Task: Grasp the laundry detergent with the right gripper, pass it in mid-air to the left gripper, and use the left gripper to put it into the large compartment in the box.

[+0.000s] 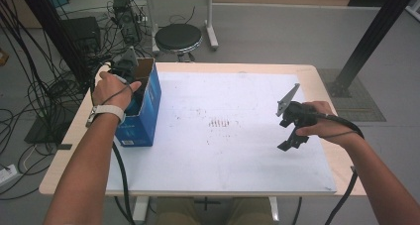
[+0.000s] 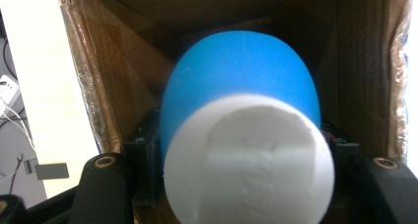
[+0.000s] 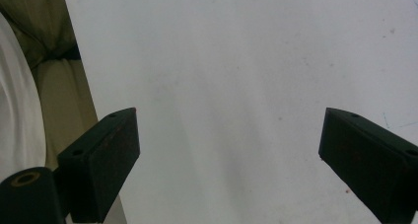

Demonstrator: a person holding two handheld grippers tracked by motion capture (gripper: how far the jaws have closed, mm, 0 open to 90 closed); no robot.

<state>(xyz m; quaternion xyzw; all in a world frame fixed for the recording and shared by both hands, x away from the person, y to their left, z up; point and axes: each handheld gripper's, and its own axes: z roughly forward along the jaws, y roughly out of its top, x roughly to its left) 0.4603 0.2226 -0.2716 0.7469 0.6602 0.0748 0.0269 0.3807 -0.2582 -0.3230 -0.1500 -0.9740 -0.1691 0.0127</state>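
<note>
**Left gripper clenched on blue-and-white object inside box**

Left gripper [image 1: 130, 93] sits in the open top of the box [image 1: 148, 111] at the tabletop's [image 1: 237, 160] left edge, grasping the object [image 2: 241, 120]. Its long axis runs along the jaws: white flat end toward the camera, blue rounded end toward the box floor. Likely next move: straight withdrawal along that axis. Right gripper [image 1: 292, 131] hovers released, well apart, over the white mat [image 3: 236, 61].

matt cardboard box [image 1: 143, 106], smooth blue plastic ball [image 2: 241, 81]

High view over the table [image 1: 223, 180], left gripper view close inside box [image 2: 98, 86], right gripper view near sheet [image 3: 236, 61]
</note>
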